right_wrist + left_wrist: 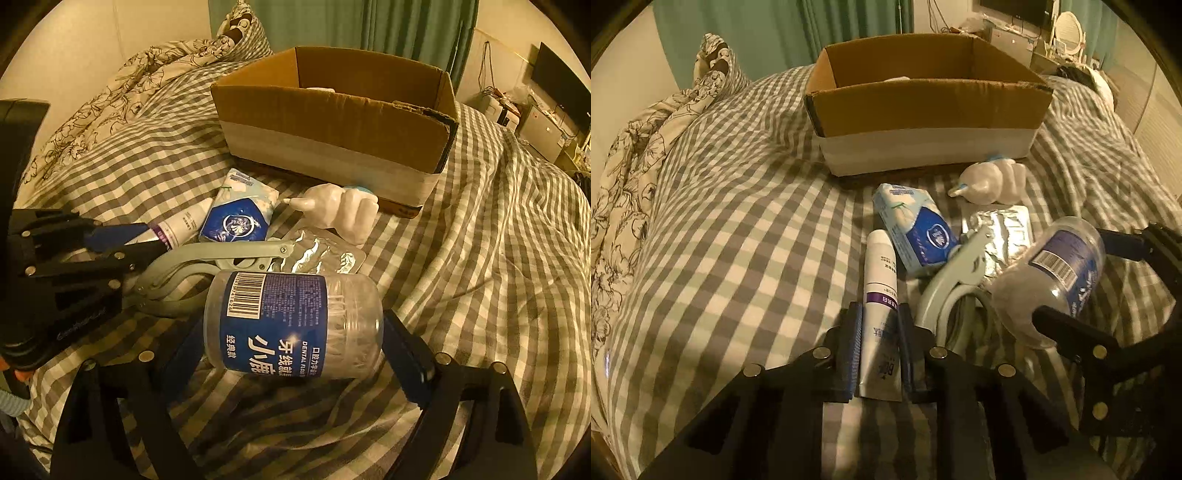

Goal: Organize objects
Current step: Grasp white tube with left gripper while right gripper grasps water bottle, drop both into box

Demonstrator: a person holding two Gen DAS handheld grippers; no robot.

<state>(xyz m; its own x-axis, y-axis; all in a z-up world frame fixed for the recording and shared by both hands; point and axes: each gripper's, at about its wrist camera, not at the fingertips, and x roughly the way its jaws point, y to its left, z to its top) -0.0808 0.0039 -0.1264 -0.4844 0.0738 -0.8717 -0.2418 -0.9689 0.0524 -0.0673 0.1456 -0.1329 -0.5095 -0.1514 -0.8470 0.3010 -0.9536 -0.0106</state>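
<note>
left gripper [879, 332] is down on the checked bedspread [738, 240], its two fingers closed in on the flat end of the white tube [881, 295] — pads touching both sides, tube lying flat with its cap pointing toward the box [923, 107]. over on the right, the right gripper [295, 354] has the clear floss jar [291, 325] clamped sideways between its fingers, one pad at each end, blue label facing the camera, barcode up top. the jar looks lifted just above the bedspread, though that's hard to call for sure.

between them lie the grey pliers-like tool [221, 258], handles near the left gripper, and under its nose a crumpled foil pack [321, 251]. the blue tissue pack [912, 229] sits just beside the tube's cap. a white hand-shaped figurine [990, 181] lies on its side near the box's front wall.

the box stands open at the far side of the pile, something pale just peeking over its near wall — can't tell what. flowered duvet [646, 166] bunched up far left.
</note>
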